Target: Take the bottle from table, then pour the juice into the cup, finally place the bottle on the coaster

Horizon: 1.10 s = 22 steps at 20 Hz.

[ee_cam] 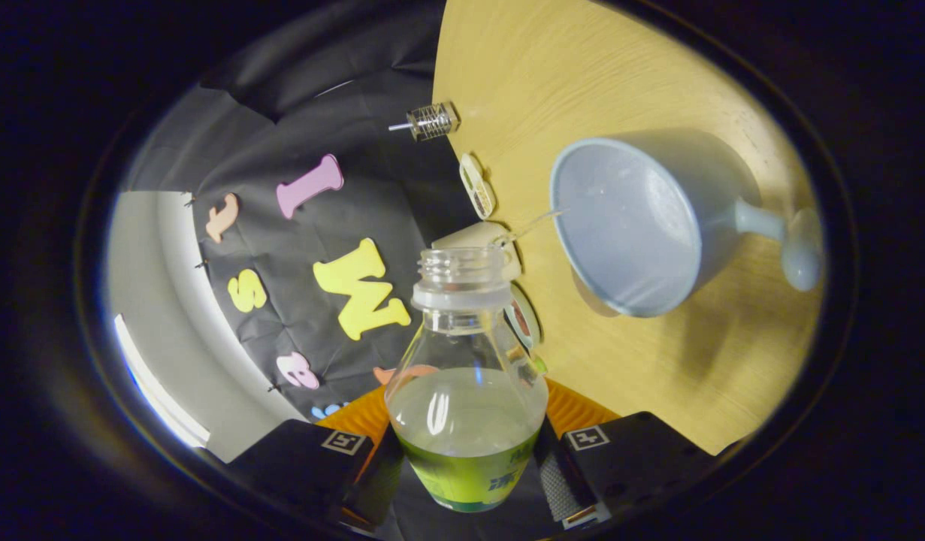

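Gripper (466, 469) clenched on the bottle (466, 391), both fingers pressing the labelled lower body from either side. Bottle uncapped, held between the fingers and lifted off the table (642, 376), the whole view rolled as for a tilt. Pale juice filling the lower half, level well short of the neck (nothing at the lip yet). Step in hand, judged from this: start of the pour, lift already done. Cup (642, 225) standing on the table beyond and to one side of the bottle mouth, apart from it. Next move: carry the mouth over the cup rim, then tip further. Small clutter near the table's far edge behind the neck; coaster not identified with certainty. Open tabletop around the cup.
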{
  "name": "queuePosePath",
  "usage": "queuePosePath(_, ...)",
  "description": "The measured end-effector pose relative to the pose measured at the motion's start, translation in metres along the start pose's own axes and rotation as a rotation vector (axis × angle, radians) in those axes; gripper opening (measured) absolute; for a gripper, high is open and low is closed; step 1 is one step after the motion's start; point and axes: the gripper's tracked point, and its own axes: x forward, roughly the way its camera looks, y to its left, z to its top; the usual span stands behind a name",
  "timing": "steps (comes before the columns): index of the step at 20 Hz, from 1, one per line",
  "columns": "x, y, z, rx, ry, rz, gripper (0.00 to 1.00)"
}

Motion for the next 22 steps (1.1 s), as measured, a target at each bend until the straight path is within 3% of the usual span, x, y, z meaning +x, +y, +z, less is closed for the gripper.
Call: queuePosePath(22,0.0015,-0.0046,-0.0046,0.03,0.03,-0.011,0.81)
